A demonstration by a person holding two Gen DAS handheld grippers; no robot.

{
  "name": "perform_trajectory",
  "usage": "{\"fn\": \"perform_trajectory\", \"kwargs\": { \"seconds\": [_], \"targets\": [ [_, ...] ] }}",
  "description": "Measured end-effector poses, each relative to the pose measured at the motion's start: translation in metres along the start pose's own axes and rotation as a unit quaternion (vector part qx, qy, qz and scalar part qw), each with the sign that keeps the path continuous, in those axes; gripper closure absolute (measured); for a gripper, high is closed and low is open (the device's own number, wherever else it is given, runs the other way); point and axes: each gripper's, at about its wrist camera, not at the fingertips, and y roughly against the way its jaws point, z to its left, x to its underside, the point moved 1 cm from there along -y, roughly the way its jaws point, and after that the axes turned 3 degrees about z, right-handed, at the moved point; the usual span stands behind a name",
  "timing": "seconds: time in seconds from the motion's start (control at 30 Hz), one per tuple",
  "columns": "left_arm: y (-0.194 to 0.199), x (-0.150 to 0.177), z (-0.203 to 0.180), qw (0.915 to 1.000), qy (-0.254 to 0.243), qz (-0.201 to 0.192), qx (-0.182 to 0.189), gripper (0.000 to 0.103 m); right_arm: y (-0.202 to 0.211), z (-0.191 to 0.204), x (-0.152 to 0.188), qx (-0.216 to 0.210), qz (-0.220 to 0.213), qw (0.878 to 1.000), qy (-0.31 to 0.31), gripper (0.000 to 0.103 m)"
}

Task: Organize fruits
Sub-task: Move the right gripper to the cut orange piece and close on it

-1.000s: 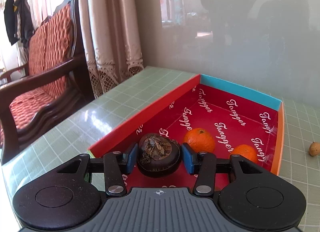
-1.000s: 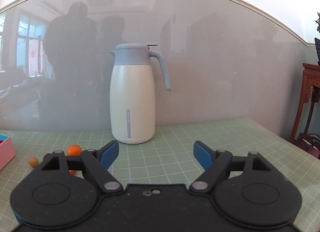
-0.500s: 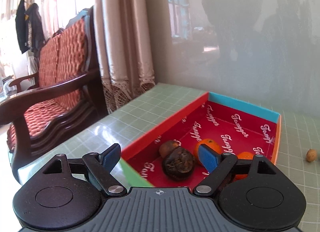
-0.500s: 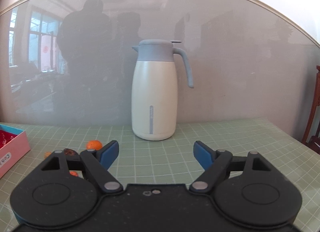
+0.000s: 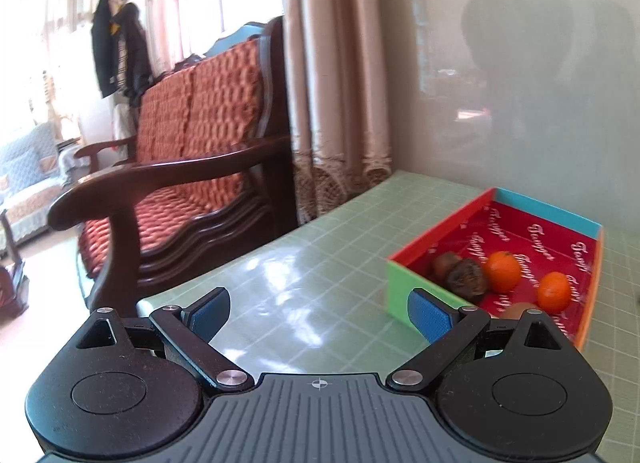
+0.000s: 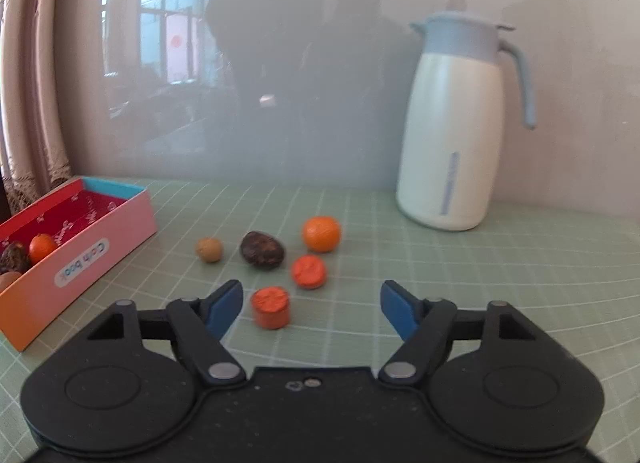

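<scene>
**A:** Which gripper is better placed for the next fruit?

**B:** The right gripper (image 6: 311, 305). Its jaws have just been narrowing, yet they stand apart with nothing between them. The small orange ribbed cylinder piece (image 6: 271, 307) lies just ahead of it, a little left of centre, close beside the left blue pad (image 6: 224, 307) but not touching it.

**A:** And the other loose fruit?

**B:** Farther ahead on the pale green gridded counter (image 6: 480, 263): a second orange ribbed piece (image 6: 308, 272), then a round orange tangerine (image 6: 321, 234), a dark wrinkled brown fruit (image 6: 262, 250) and a small tan walnut-like nut (image 6: 209, 250), all ahead and slightly left.

**A:** The left gripper?

**B:** The left gripper (image 5: 319, 309) has just been opening and now gapes wide, empty. The shallow cardboard box with a red printed lining (image 5: 440, 231) lies ahead and to its right, already holding a dark wrinkled fruit (image 5: 466, 281) and two tangerines (image 5: 503, 271). From the right gripper that box sits well off to the left.

**A:** So the move turns on what?

**B:** I judge a small shift left to centre the cylinder. It stands upright, axis vertical, so any side grasp should serve.
</scene>
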Motion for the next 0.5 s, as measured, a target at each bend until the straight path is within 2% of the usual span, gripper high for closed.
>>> {"fn": "perform_trajectory", "kwargs": {
  "seconds": [0.07,0.2,0.37,0.5],
  "targets": [
    [0.002,0.003,0.013,0.9998,0.006,-0.006,-0.020,0.008,-0.012,0.003,-0.001,-0.016,0.018,1.000,-0.004,0.039],
    [0.001,0.006,0.035,0.9985,0.026,-0.008,-0.047,0.008,-0.026,0.006,-0.001,-0.020,0.041,0.999,0.000,0.041],
    [-0.005,0.008,0.051,0.9973,0.043,-0.002,-0.060,0.008,-0.048,0.007,-0.003,-0.033,0.073,0.997,-0.009,0.051],
    [-0.009,0.009,0.054,0.9972,0.045,0.005,-0.059,0.008,-0.059,0.010,-0.001,-0.030,0.088,0.996,-0.005,0.051]
  ]
}}
